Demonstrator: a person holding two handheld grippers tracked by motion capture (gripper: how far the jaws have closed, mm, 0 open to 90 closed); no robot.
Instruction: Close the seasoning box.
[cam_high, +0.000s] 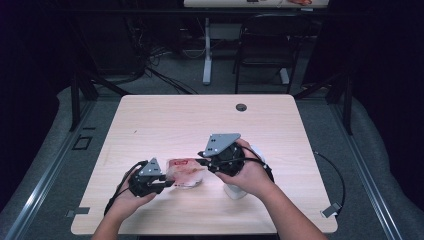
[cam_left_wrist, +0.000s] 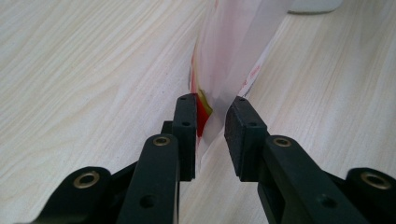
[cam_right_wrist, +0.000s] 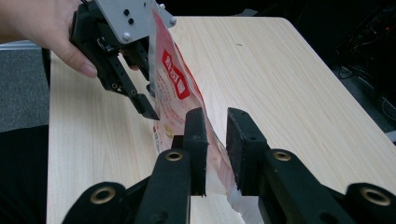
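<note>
A clear plastic bag with red print lies between my two grippers near the front middle of the table. My left gripper holds its left end. In the left gripper view the bag stands on edge and runs in between the jaws of the left gripper, which close on it. My right gripper is at the bag's right end. In the right gripper view the bag passes between the parted jaws of the right gripper, which do not squeeze it. The left gripper grips the far end there.
A white object sits on the table under my right hand, and its edge appears in the left gripper view. A cable hole is near the table's far edge. A dark chair stands beyond the table.
</note>
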